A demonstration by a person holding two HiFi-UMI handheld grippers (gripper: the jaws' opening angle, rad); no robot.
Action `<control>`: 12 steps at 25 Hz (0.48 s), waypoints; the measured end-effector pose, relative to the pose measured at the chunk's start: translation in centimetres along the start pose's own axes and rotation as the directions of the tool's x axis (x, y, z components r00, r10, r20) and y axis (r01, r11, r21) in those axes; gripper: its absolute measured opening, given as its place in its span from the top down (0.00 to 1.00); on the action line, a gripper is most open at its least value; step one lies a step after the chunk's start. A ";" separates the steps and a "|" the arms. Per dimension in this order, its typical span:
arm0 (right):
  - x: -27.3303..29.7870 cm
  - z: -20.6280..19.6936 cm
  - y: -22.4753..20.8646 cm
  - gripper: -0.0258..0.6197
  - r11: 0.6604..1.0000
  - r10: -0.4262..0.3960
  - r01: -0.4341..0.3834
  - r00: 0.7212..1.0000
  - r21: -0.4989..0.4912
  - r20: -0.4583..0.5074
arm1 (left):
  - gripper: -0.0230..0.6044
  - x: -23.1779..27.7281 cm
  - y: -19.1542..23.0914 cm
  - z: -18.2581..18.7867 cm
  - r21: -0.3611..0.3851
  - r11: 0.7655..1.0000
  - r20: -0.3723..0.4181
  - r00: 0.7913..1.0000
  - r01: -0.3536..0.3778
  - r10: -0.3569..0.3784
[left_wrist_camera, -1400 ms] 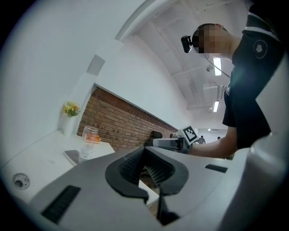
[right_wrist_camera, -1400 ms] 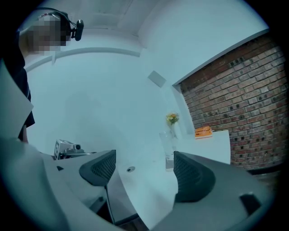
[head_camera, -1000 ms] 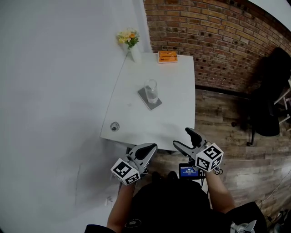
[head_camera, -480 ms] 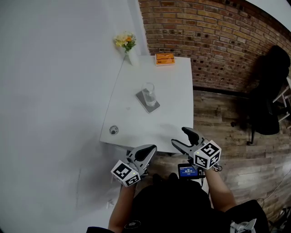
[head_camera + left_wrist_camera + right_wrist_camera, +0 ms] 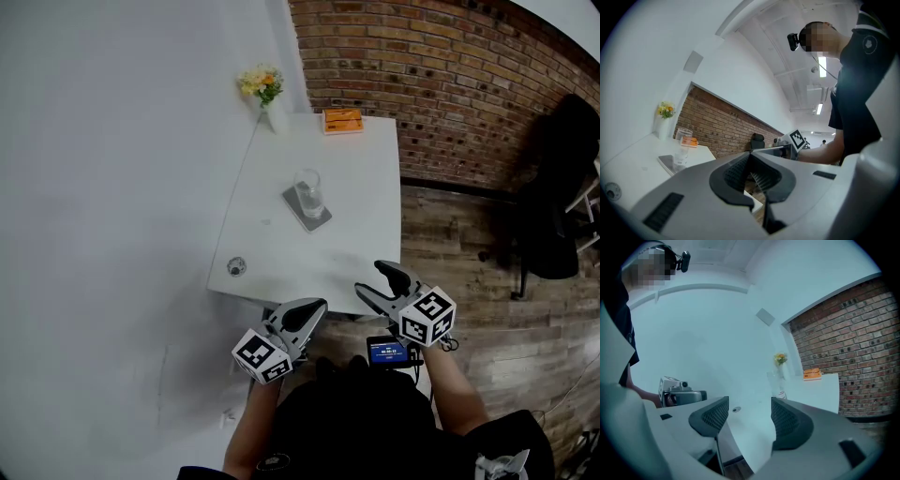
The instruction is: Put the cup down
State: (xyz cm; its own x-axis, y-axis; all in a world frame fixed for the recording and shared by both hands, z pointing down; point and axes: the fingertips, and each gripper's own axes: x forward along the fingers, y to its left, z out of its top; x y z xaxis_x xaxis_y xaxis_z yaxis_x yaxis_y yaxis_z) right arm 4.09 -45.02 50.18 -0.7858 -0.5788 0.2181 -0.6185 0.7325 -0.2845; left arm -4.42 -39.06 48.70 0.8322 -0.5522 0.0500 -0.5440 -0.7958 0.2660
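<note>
A clear glass cup (image 5: 308, 190) stands upright on a grey coaster (image 5: 323, 217) in the middle of the white table (image 5: 356, 159). No gripper touches it. It also shows in the left gripper view (image 5: 682, 149). Both grippers hover short of the table's near edge. My left gripper (image 5: 314, 307) is shut and empty, its pads meeting (image 5: 751, 161). My right gripper (image 5: 372, 278) has just been closing its jaws. A gap still shows between the pads (image 5: 750, 416), and nothing is between them.
A vase of flowers (image 5: 267, 94) and an orange box (image 5: 342, 119) sit at the table's far end by the brick wall. A small round object (image 5: 236, 266) lies near the front left corner. A black chair (image 5: 562, 187) stands on the wood floor to the right.
The right gripper's jaws have drawn closer together. Both grippers stay near the table's front edge, and the cup has not moved.
</note>
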 end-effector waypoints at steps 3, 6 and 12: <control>0.2 -0.1 0.0 0.51 1.000 -0.002 0.002 1.000 -0.003 -0.004 | 0.95 0.0 0.0 0.0 0.003 1.000 0.000 1.000 0.000 0.000; 0.1 -0.3 0.1 0.51 1.000 0.001 -0.001 1.000 -0.001 -0.006 | 0.95 0.1 -0.2 -0.2 0.008 1.000 -0.005 1.000 0.001 -0.001; 0.2 -0.2 0.2 0.51 1.000 0.000 0.000 1.000 -0.005 -0.010 | 0.95 0.1 -0.3 0.0 0.015 1.000 -0.008 1.000 0.006 -0.006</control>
State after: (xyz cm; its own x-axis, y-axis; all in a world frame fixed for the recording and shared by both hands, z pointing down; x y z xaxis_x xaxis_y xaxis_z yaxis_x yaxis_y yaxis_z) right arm 3.85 -44.94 50.35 -0.7859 -0.5752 0.2271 -0.6184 0.7343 -0.2800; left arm -4.13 -38.87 48.62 0.8361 -0.5457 0.0566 -0.5409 -0.8026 0.2515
